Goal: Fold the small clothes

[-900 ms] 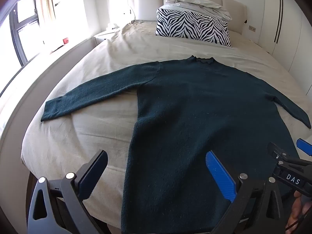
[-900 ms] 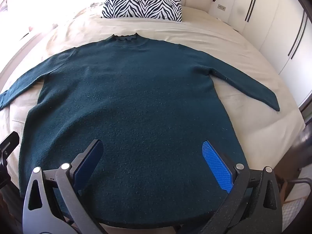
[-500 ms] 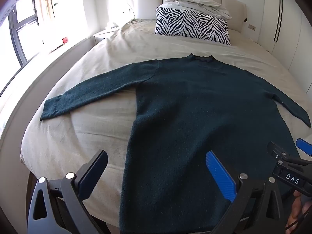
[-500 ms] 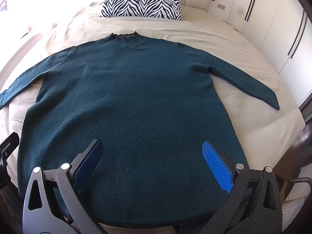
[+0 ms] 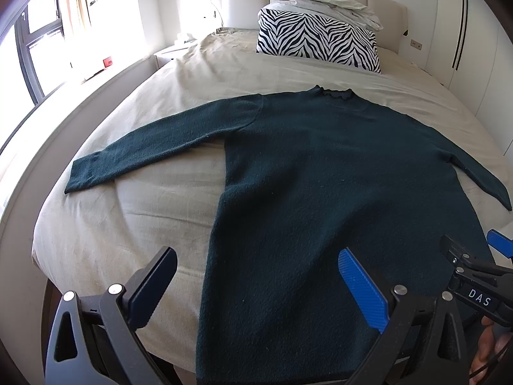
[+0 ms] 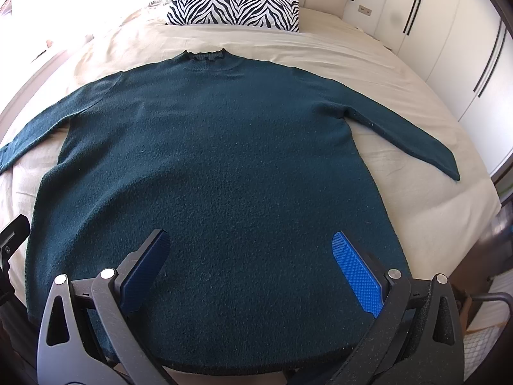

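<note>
A dark teal long-sleeved sweater lies flat on the bed, collar toward the headboard, both sleeves spread out; it also shows in the right wrist view. My left gripper is open and empty, hovering over the sweater's lower left edge near the hem. My right gripper is open and empty, above the middle of the hem. The right gripper's tip also shows at the right edge of the left wrist view.
The beige bed sheet lies under the sweater. A zebra-print pillow and a rumpled white duvet sit at the headboard. White wardrobes stand on the right, a window on the left.
Both views have drifted slightly, so the sweater sits a little lower and further left in frame. The sweater has not moved and both grippers stay open.
</note>
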{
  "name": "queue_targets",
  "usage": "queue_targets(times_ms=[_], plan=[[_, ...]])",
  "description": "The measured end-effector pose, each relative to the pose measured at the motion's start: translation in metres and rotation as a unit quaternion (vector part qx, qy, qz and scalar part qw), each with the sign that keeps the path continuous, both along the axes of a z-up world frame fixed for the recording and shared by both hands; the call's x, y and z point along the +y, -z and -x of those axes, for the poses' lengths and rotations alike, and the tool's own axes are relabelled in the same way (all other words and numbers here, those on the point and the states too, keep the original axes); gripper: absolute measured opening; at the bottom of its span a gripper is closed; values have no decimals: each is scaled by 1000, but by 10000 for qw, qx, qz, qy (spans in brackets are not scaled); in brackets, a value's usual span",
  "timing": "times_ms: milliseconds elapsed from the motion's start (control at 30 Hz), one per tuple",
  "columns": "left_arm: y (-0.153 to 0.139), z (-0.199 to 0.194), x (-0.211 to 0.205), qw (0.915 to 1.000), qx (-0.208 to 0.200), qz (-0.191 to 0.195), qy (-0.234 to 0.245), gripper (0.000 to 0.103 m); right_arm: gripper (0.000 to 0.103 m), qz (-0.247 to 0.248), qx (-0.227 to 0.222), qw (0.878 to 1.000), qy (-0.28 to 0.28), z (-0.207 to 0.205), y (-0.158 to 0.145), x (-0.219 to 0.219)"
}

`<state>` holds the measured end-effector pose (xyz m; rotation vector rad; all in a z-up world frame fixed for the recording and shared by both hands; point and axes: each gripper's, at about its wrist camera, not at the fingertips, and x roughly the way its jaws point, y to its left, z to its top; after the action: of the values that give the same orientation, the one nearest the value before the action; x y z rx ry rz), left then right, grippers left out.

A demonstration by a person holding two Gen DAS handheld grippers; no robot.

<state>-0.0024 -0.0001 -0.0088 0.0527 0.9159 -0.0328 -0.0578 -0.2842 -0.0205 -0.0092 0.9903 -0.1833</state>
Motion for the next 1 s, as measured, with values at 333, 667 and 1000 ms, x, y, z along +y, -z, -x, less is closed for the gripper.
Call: queue_targets(times_ms=[333,667,1000], plan=[[1,0,-1,10000,33,7,1,103,103,1,6,10000,9,0,2,0],[2,-1,-3,10000,61,31,41,103,103,13,7,10000,19,0,4,-2],[3,-1,-2,9999,86,65,37,103,103,28,21,10000,-1,0,5,-3]])
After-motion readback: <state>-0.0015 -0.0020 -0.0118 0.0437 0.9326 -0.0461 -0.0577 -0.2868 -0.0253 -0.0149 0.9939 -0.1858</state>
